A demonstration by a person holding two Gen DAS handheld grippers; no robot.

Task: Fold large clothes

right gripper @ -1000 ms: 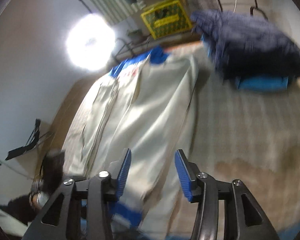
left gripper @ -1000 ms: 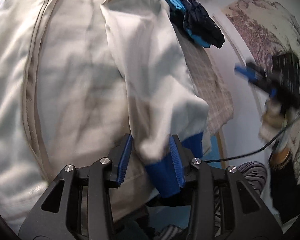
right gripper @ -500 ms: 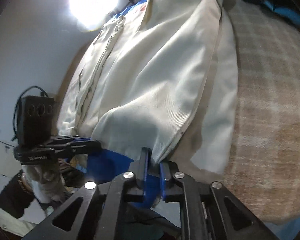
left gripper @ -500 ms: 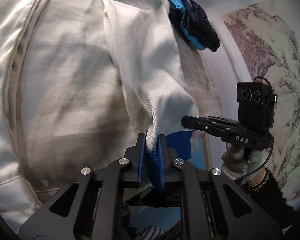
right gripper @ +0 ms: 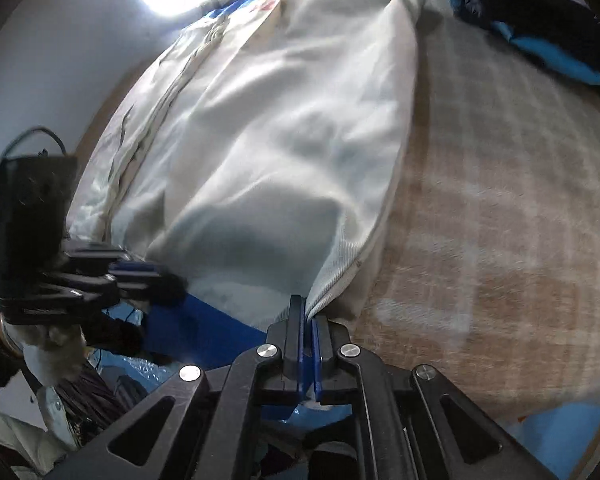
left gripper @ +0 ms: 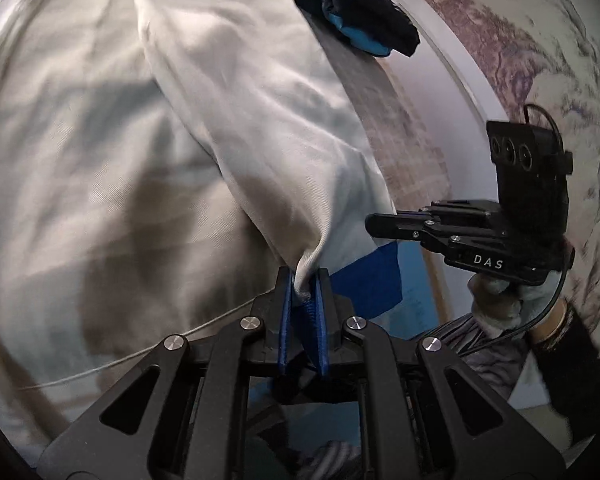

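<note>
On the left wrist cam, the left gripper (left gripper: 303, 280) is clenched on the blue-cuffed end of the cream jacket (left gripper: 100, 152), which is spread across the plaid bedspread (left gripper: 404, 152). Over on the right wrist cam, the right gripper (right gripper: 309, 320) pinches that jacket's hem too, with a dark garment (right gripper: 540, 12) lying well apart.

Left tongs (left gripper: 303, 280): jaws clamped on the cream jacket (left gripper: 260, 128) hem, angled downward.
Right tongs (right gripper: 307, 312): jaws pinched on the same hem, pointing steeply down.
</note>
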